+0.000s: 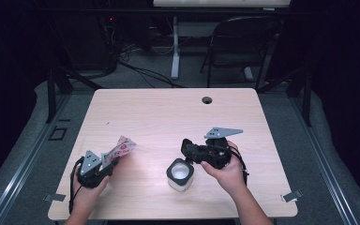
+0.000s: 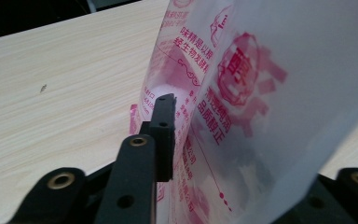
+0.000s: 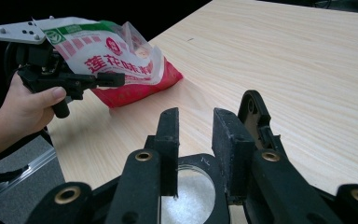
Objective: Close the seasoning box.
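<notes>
Left gripper view: packet (image 2: pixel 261 107) hides right jaw.

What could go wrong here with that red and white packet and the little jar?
1. The packet sits between the left tongs, which do not look firmly clamped on it; it could slip out and drop onto the table.
2. The jar stands open with white powder inside, right under the right tongs; a nudge might tip it and spill it.
3. The packet is floppy, so pouring from it might miss the jar's small mouth.
</notes>
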The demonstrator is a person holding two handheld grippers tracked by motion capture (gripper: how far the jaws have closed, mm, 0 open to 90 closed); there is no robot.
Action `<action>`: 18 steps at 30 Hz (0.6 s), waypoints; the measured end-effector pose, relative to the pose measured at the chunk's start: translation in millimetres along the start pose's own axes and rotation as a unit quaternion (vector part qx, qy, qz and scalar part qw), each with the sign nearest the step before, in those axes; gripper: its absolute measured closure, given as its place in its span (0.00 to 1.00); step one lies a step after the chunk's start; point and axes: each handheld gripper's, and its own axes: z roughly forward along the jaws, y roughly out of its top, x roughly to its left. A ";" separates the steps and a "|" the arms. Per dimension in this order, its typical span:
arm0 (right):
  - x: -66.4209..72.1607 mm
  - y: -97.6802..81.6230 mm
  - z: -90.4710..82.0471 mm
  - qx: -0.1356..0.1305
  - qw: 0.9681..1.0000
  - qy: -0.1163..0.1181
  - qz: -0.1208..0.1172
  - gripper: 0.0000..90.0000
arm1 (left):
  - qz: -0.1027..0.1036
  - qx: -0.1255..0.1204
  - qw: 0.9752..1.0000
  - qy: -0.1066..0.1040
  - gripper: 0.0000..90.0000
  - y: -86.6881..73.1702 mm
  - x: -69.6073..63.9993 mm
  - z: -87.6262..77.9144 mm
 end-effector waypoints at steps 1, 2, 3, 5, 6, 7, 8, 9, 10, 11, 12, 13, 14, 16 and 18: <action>0.3 0.0 -0.1 -0.002 1.000 -0.001 0.002 0.80 | -0.002 0.003 1.000 -0.004 0.75 0.2 -0.6 0.3; -0.1 0.3 -0.9 -0.001 1.000 -0.002 0.001 0.80 | -0.004 0.001 1.000 -0.005 0.72 0.0 -1.1 0.8; -0.4 0.3 -1.0 -0.001 1.000 0.000 0.001 0.80 | -0.005 0.002 1.000 -0.008 0.70 0.1 -1.7 1.0; -0.2 0.5 -1.6 -0.001 1.000 -0.001 0.001 0.80 | -0.010 0.005 1.000 -0.018 0.65 -0.1 -2.9 2.1; -0.4 0.6 -1.8 -0.002 1.000 -0.001 0.001 0.80 | -0.009 0.007 1.000 -0.022 0.63 -0.1 -3.4 2.8; -0.4 0.7 -1.9 -0.002 1.000 -0.001 0.001 0.80 | -0.006 0.012 1.000 -0.024 0.61 0.0 -4.4 3.2; -0.2 0.8 -2.2 -0.002 1.000 -0.002 0.001 0.80 | -0.005 0.012 1.000 -0.027 0.60 -0.1 -6.0 3.9; 0.1 0.8 -2.2 -0.004 1.000 -0.001 0.002 0.79 | -0.002 0.014 1.000 -0.026 0.58 0.2 -7.5 4.6; 0.2 1.3 -3.0 -0.002 1.000 -0.001 -0.001 0.79 | 0.001 0.016 1.000 -0.026 0.55 0.6 -9.6 5.5; 0.7 1.7 -3.6 -0.003 1.000 -0.001 -0.001 0.79 | 0.001 0.017 0.999 -0.028 0.51 0.5 -11.6 5.9; 0.8 1.9 -4.0 -0.002 1.000 0.000 0.000 0.79 | 0.005 0.020 0.999 -0.031 0.49 0.6 -13.2 6.2; 0.6 1.8 -4.0 -0.004 1.000 0.000 -0.002 0.79 | 0.007 0.021 0.999 -0.034 0.49 0.3 -14.7 6.5; 0.5 1.8 -4.1 -0.004 1.000 0.000 -0.002 0.79 | 0.009 0.023 0.999 -0.035 0.49 0.2 -16.1 6.7; 0.4 1.7 -4.1 -0.005 1.000 -0.001 -0.001 0.79 | 0.019 0.027 0.999 -0.040 0.47 0.5 -20.2 8.2; 0.6 1.8 -4.4 -0.006 1.000 -0.001 0.000 0.79 | 0.022 0.030 0.998 -0.044 0.44 0.7 -23.3 9.1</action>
